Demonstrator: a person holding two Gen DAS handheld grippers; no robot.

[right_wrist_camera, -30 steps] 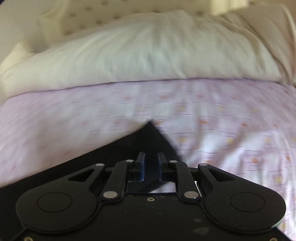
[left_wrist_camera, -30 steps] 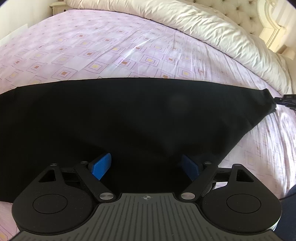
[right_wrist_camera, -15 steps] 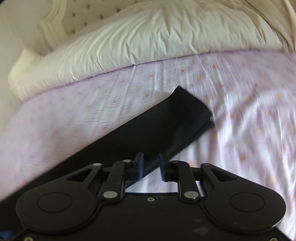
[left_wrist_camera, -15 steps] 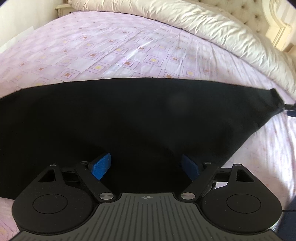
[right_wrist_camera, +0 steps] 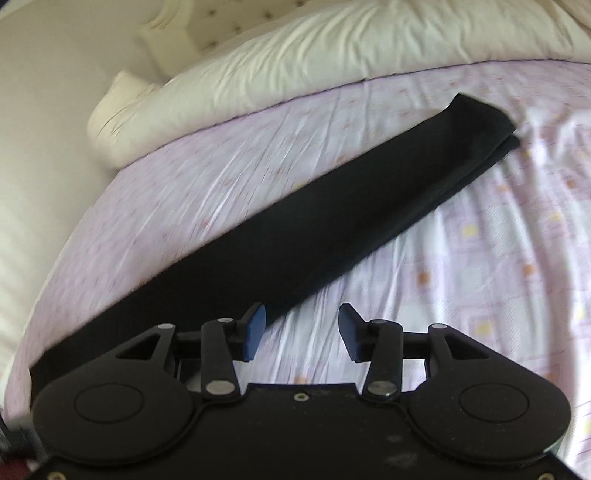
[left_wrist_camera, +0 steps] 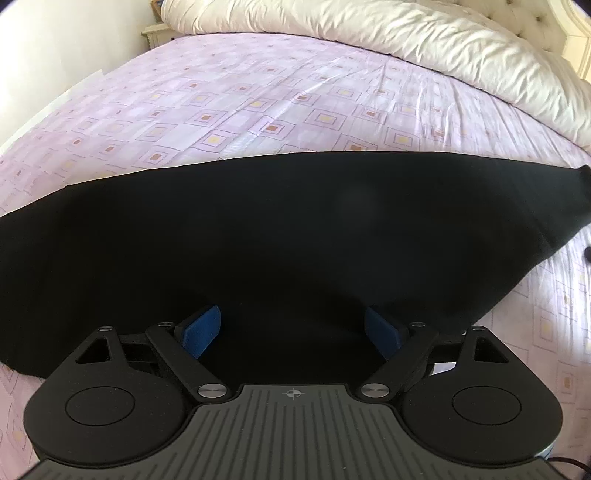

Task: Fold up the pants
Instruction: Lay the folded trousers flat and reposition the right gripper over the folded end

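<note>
Black pants (left_wrist_camera: 277, 240) lie flat across the pink patterned bed sheet (left_wrist_camera: 258, 92), folded lengthwise into a long band. In the right wrist view the pants (right_wrist_camera: 332, 221) run diagonally, with the leg ends at the upper right. My left gripper (left_wrist_camera: 291, 328) hovers over the wide part of the pants, jaws wide open, blue pads clear of the cloth. My right gripper (right_wrist_camera: 301, 332) sits back from the pants' near edge above bare sheet; its jaws are opening and nothing is between them.
A cream duvet (left_wrist_camera: 406, 40) is bunched along the head of the bed, also seen as a duvet (right_wrist_camera: 314, 62) in the right wrist view. A tufted headboard (right_wrist_camera: 229, 22) stands behind it. A nightstand (left_wrist_camera: 159, 35) sits at the far corner.
My right gripper let go of the pants' leg end, opened, and pulled back along the leg; the leg end now lies on the sheet. The left gripper tilted slightly, showing more of the bed.
</note>
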